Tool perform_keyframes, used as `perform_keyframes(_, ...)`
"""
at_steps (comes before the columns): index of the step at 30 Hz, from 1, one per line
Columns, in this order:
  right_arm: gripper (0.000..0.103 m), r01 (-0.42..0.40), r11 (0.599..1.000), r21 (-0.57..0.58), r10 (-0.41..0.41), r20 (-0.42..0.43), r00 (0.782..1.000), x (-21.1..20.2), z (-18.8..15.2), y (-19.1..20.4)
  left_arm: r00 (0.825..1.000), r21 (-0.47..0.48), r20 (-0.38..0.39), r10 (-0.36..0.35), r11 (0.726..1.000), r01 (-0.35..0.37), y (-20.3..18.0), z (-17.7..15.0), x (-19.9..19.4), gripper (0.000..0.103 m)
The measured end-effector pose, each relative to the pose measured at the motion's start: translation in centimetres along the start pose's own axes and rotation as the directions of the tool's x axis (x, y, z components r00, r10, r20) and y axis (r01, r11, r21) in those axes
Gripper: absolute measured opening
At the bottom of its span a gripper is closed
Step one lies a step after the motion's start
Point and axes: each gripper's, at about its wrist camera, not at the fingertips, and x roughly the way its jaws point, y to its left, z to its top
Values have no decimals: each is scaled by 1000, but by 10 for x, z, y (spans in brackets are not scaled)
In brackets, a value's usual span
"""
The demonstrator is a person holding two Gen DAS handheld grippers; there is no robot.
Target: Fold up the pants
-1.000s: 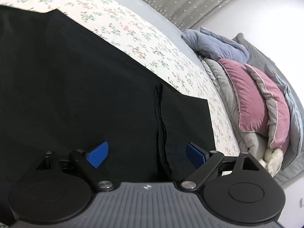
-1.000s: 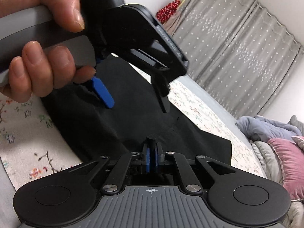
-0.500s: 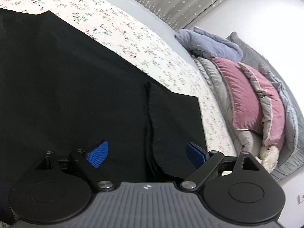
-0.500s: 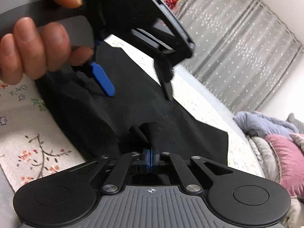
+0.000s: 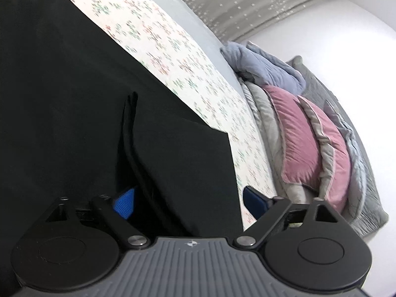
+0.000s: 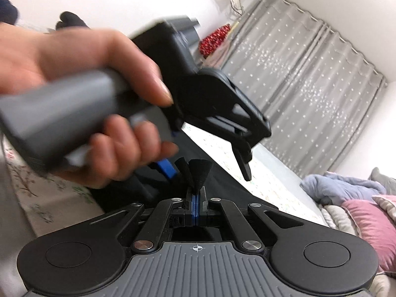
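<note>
Left tool [image 6: 210, 158] across pants [image 5: 74, 113], pillows [image 5: 304, 148] beyond

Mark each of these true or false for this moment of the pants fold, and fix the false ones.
1. The right gripper is shut on a pinch of the pants. True.
2. The left gripper is shut on cloth. False: its jaws stand wide apart, with a fold of the pants between them, ungripped.
3. The pants are black and lie on a floral sheet. True.
4. The pink pillows lie on top of the pants. False: they are piled with other bedding at the far end of the bed, apart from the pants.
5. The curtains are grey. True.
</note>
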Motion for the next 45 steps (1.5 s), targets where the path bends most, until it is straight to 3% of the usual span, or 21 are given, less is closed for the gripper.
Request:
perform_keyframes(2, 0, -6, 1000, -4, 6, 5, 1000, 0, 1, 2, 1000, 17, 14, 25, 1000, -25, 0, 7, 1, 71)
perform_keyframes(4, 0, -7, 1000, -1, 7, 7, 1000, 2, 0, 1, 998, 66, 15, 61, 996, -62, -3, 11, 2, 34)
perform_keyframes(6, 0, -7, 1000, 13, 7, 8, 1000, 1, 1, 0, 993, 133, 15, 119, 984, -120, -9, 14, 4, 15)
perform_keyframes(11, 0, -8, 997, 72, 7, 17, 1000, 0, 7, -4, 990, 214, 56, 127, 967, -136, -23, 16, -4, 15)
perform_keyframes(18, 0, -20, 993, 113, 15, 42, 999, 0, 10, -5, 986, 259, 105, 131, 954, -154, -29, 23, -21, 14)
perform_keyframes(25, 0, -73, 972, 226, 55, 83, 995, 6, 29, -2, 980, 376, 155, 125, 910, -175, -34, 48, -47, 14)
perform_keyframes(30, 0, -111, 959, 262, 81, 121, 989, 16, 53, 15, 972, 459, 174, 157, 860, -221, -24, 68, -74, 14)
perform_keyframes(37, 0, -211, 907, 363, 158, 170, 973, 35, 98, 62, 944, 434, 239, 230, 844, -315, 25, 98, -127, 14)
perform_keyframes(42, 0, -291, 885, 363, 223, 218, 950, 50, 134, 97, 907, 465, 313, 283, 787, -406, 57, 121, -167, 14)
perform_keyframes(45, 0, -351, 867, 354, 273, 251, 929, 60, 155, 115, 894, 426, 353, 277, 803, -417, 85, 136, -201, 14)
